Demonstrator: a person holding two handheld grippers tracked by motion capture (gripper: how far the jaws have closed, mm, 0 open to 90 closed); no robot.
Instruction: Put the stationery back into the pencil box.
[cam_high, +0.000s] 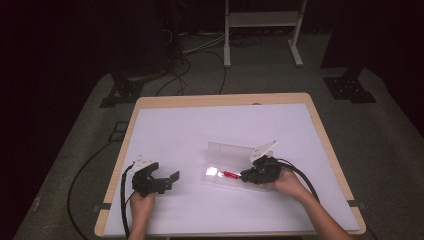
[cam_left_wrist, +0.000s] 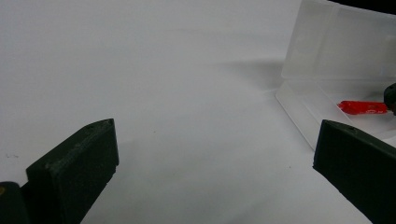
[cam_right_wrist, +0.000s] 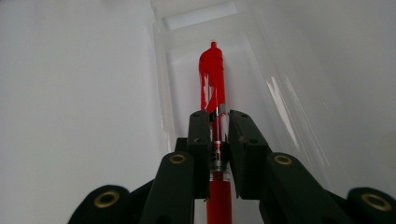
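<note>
Red pen (cam_high: 231, 174) lies at the near right of the white counter (cam_high: 200, 130) in the high view, inside a clear plastic box (cam_high: 227, 159), with my right tongs (cam_high: 245, 176) at its right end. From up here the pen is a short red streak; glare on the box floor washes out its left tip, and I cannot make out how the jaws sit on it. The box lid stands open along the far side. My left tongs (cam_high: 167, 181) rest on the counter well to the left of the box, jaws spread apart with nothing between them. Cables trail from both tongs toward the near edge. Beyond the counter the floor is dark, with loose cables and the legs of a pale stand.

From the left gripper view, my left tongs (cam_left_wrist: 215, 154) stand wide apart over bare counter (cam_left_wrist: 163, 70). The box (cam_left_wrist: 327, 56) sits at the right, cut off by the frame edge. The pen (cam_left_wrist: 363, 107) shows as a red stub, its right end hidden behind a dark shape.

From the right gripper view, my right tongs (cam_right_wrist: 218, 128) are clamped on the pen (cam_right_wrist: 212, 79) at mid barrel. It points away from me, its far tip close to the box (cam_right_wrist: 196, 21) end wall. The near end is cut off at the bottom edge. The box walls are hard to trace against the white counter (cam_right_wrist: 70, 93).
</note>
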